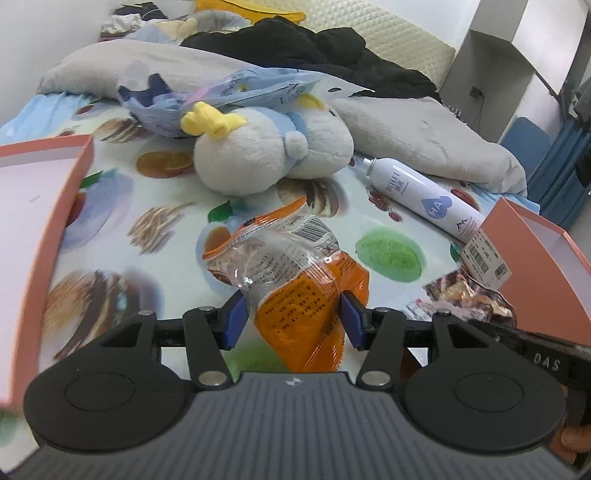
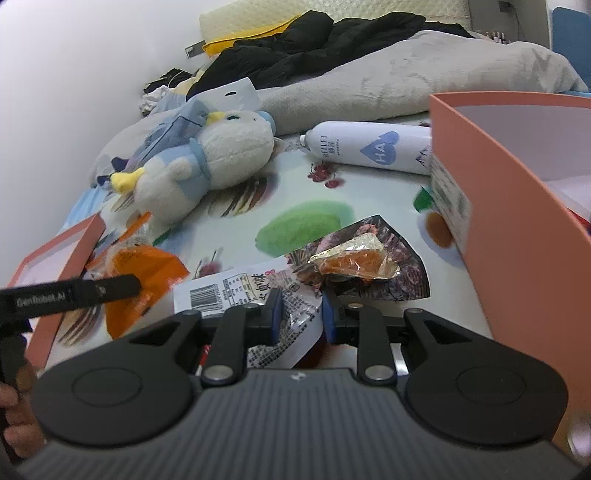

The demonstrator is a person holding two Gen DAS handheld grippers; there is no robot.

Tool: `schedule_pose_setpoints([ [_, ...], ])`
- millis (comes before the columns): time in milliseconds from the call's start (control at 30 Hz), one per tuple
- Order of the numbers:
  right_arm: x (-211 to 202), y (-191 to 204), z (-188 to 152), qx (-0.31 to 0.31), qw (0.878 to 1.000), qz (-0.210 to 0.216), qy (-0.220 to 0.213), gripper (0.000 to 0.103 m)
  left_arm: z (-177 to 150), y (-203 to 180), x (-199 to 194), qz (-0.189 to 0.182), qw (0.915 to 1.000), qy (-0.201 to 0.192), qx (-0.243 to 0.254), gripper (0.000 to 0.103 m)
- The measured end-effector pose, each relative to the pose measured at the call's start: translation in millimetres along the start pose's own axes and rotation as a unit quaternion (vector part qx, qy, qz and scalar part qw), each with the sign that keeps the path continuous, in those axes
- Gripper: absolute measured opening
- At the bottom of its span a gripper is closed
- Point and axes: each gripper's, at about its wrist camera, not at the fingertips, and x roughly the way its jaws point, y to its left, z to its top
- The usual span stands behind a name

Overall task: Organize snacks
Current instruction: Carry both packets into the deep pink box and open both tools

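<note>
Left claw (image 1: pixel 291 317) clamped on orange snack bag (image 1: pixel 295 280); right claw (image 2: pixel 301 314) clamped on dark snack packet (image 2: pixel 354 262); plush toy (image 1: pixel 269 155), spray bottle (image 1: pixel 421 192) ahead.

A bedroom in a home, with a bed serving as the work surface.

The surface is a mattress under a fruit-printed sheet (image 1: pixel 155 192), with a rumpled grey blanket (image 1: pixel 424 133) and dark clothes (image 1: pixel 314 51) heaped behind it, and a cream quilted pillow (image 1: pixel 399 40) against a plain white wall (image 2: pixel 74 55). A plush toy with a yellow beak (image 1: pixel 266 155) lies on the sheet near a white spray bottle (image 1: pixel 424 192). More crumpled clothing (image 1: pixel 125 18) sits in the far corner, and a white shelf unit (image 1: pixel 491 55) stands beside the bed.
</note>
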Motion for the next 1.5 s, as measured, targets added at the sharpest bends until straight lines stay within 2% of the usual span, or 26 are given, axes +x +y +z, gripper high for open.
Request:
schedule_pose_setpoints([
  [167,-27,4,-15,-0.012,1.0,0.003,0.013,0.026,-9,-5,-29,0.009,0.9999,0.005,-0.006,0.059],
  [433,-68,10,-21,-0.026,1.0,0.002,0.012,0.026,-30,-27,-69,0.001,0.9999,0.016,0.002,0.059],
  [533,-83,11,-24,-0.027,1.0,-0.002,0.01,0.026,-35,-35,-82,-0.01,0.9997,0.02,-0.006,0.059],
  [800,-112,11,-34,-0.027,1.0,-0.011,-0.003,0.026,-43,-68,-100,-0.03,0.999,0.027,0.021,0.059],
  [967,-127,5,-27,-0.022,0.999,-0.033,-0.021,0.026,-37,-82,-106,-0.028,0.9979,0.034,0.046,0.059],
  [1100,-139,-3,-16,-0.015,0.999,-0.038,-0.035,0.026,-28,-94,-110,-0.041,0.9969,0.039,0.056,0.059],
  [1300,-158,-11,0,-0.009,0.997,-0.046,-0.065,0.026,-8,-115,-118,-0.055,0.996,0.019,0.068,0.059],
  [1500,-173,-31,20,-0.003,0.993,-0.078,-0.09,0.026,23,-138,-131,-0.064,0.9938,-0.01,0.091,0.059],
])
